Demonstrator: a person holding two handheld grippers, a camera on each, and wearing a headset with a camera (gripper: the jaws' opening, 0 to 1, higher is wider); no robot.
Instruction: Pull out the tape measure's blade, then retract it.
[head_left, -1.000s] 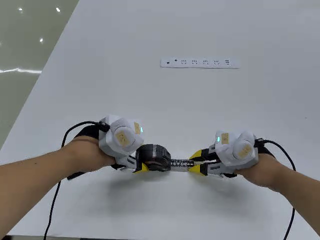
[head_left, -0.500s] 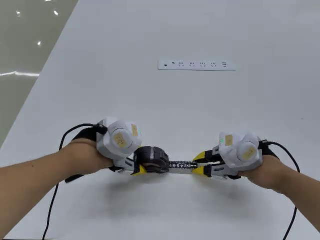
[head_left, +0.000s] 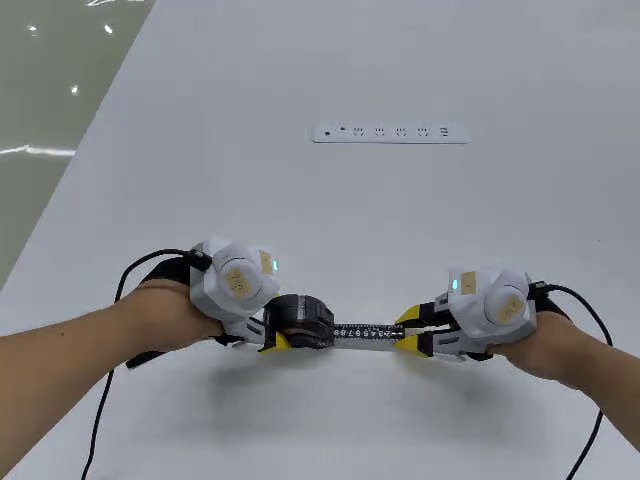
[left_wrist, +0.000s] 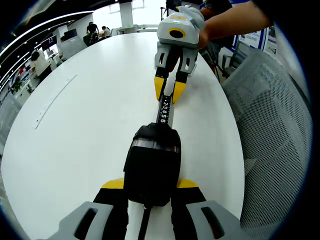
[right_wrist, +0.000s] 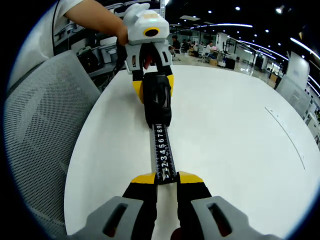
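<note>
A black tape measure case (head_left: 303, 319) sits low over the white table, and my left gripper (head_left: 272, 333) is shut on it. In the left gripper view the case (left_wrist: 152, 165) fills the space between the yellow-tipped fingers (left_wrist: 114, 184). A short length of black blade (head_left: 366, 330) with white numbers stretches right from the case. My right gripper (head_left: 410, 329) is shut on the blade's end. In the right gripper view the blade (right_wrist: 161, 150) runs from the gripper (right_wrist: 166, 177) straight to the case (right_wrist: 157, 98), with the left gripper (right_wrist: 152, 85) behind it.
A white power strip (head_left: 390, 133) lies flat on the table (head_left: 330, 220) farther back. The table's left edge (head_left: 80, 160) drops to a shiny floor. Black cables (head_left: 110, 380) trail from both grippers. A grey mesh chair (left_wrist: 270, 120) stands beside the table.
My right gripper has moved right, away from the case, and more blade shows between the two grippers. The left gripper holds the case nearly still.
</note>
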